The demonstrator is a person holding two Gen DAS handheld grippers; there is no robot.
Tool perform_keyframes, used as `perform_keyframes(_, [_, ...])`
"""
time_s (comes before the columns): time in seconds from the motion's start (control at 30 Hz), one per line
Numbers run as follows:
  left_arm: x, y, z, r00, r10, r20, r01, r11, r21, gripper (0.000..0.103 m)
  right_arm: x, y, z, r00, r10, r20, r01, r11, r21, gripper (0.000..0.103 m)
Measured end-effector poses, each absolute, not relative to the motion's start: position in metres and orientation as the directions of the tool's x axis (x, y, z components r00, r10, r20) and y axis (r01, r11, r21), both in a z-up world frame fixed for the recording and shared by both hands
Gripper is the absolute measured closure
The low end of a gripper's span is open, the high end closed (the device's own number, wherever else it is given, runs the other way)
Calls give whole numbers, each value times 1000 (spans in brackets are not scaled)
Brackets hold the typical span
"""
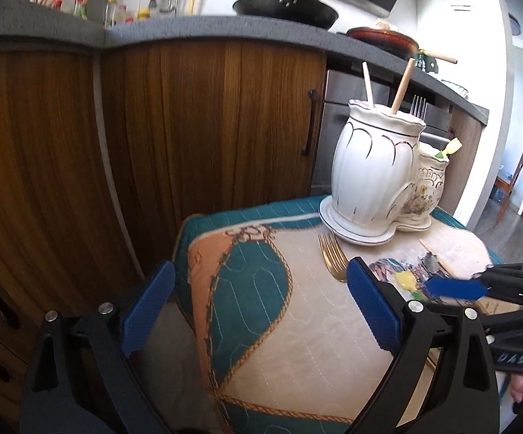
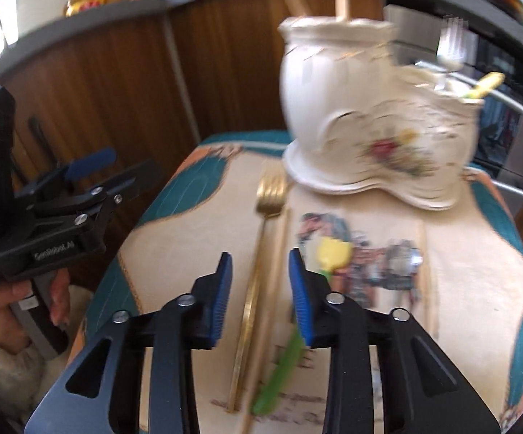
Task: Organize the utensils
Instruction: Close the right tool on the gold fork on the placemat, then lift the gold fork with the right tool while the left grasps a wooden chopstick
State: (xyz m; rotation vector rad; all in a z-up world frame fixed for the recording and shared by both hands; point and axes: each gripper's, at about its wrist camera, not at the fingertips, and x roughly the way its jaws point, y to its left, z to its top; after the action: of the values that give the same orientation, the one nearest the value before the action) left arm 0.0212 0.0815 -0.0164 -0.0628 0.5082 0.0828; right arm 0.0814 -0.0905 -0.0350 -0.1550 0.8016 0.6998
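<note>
The gold fork (image 2: 261, 253) lay on the quilted cloth (image 2: 460, 307) between the spread fingers of the empty right gripper (image 2: 260, 298), a chopstick (image 2: 279, 264) touching it; closing might catch both. The left gripper (image 1: 257, 311) was also released, empty. Farther ahead stood the holder (image 2: 333, 108), then wooden cabinets (image 1: 189, 126).
</note>
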Motion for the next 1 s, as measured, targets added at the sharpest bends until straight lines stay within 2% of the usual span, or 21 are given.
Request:
perform_keyframes(0.03, [21,81,-16,874,59,-481,-89,995,-39,9,85,-81,-39,473,499,-726,-632,766,114,79])
perform_keyframes(0.13, [20,84,-16,883,28,-469,-64,996,-61,8,92,-66,-45,456,465,-759,-631,770,92,84])
perform_keyframes(0.47, [26,99,-17,880,-17,-475,-59,988,-143,8,117,-41,-54,463,371,-805,-606,795,18,86])
perform_keyframes(0.5, [26,101,-17,879,-22,-477,-60,986,-156,8,119,-40,-54,466,369,-804,-605,796,15,87])
perform_keyframes(0.53, [26,102,-18,878,-24,-478,-62,985,-163,8,119,-39,-55,462,374,-804,-606,795,22,94])
perform_keyframes(0.6, [27,104,-18,877,-24,-479,-68,983,-172,8,115,-38,-55,459,384,-801,-607,794,33,96])
perform_keyframes(0.77, [28,105,-20,876,-22,-482,-74,981,-178,8,106,-51,-51,472,427,-771,-610,790,64,97])
perform_keyframes(1.0, [30,101,-22,872,-20,-489,-65,985,-157,8,83,-96,-24,522,561,-643,-599,777,192,97])
